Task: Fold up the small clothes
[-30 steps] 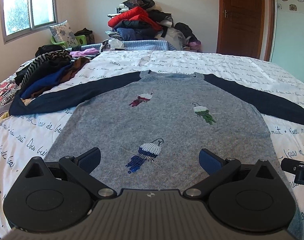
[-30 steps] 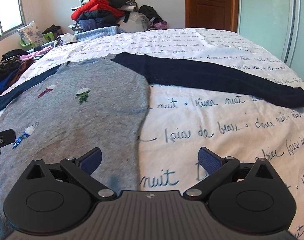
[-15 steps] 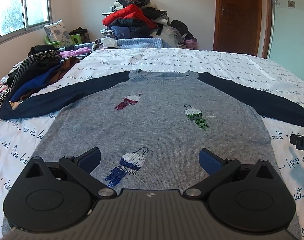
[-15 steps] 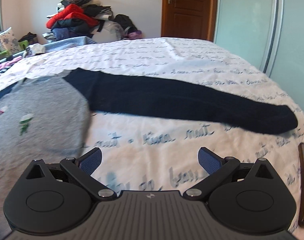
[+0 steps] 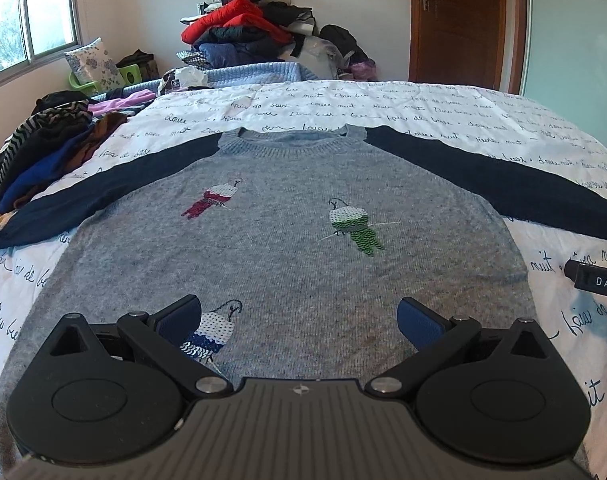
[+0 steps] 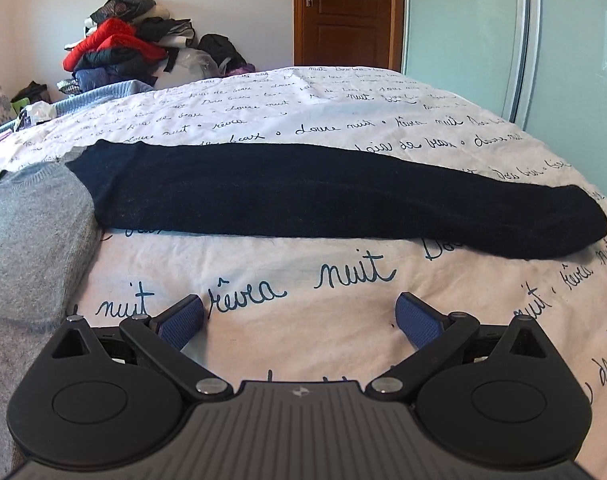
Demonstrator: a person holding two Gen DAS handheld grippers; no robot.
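Under both of your grippers runs the bed (image 5: 443,120), its white cotton cover printed all over with looping dark script and lightly creased. Spread flat on it, front up, lies the sweater (image 5: 295,248): a grey, fine-knit body with a ribbed round neck at the far end and two navy sleeves stretched straight out to either side. The right sleeve (image 6: 303,200) is a long, smooth dark band tapering to a rounded cuff, lying on the cover well apart from the bed's right edge. Beyond the far end of the bed a lumpy heap (image 5: 247,36) of jackets and knits, red on top, is stacked against the wall, and a second, lower pile (image 5: 43,148) of striped and blue garments sits on the bed's left edge, just beside the left sleeve. Three sequinned birds decorate the grey front: red (image 5: 213,202), green (image 5: 353,226) and blue (image 5: 209,334). Your left gripper (image 5: 299,318) hovers over the sweater's lower front, jaws spread wide, the blue bird beside its left textured pad. Your right gripper (image 6: 299,316) is likewise spread wide with nothing between its blue pads, over bare cover just right of the grey body's edge and short of the sleeve.
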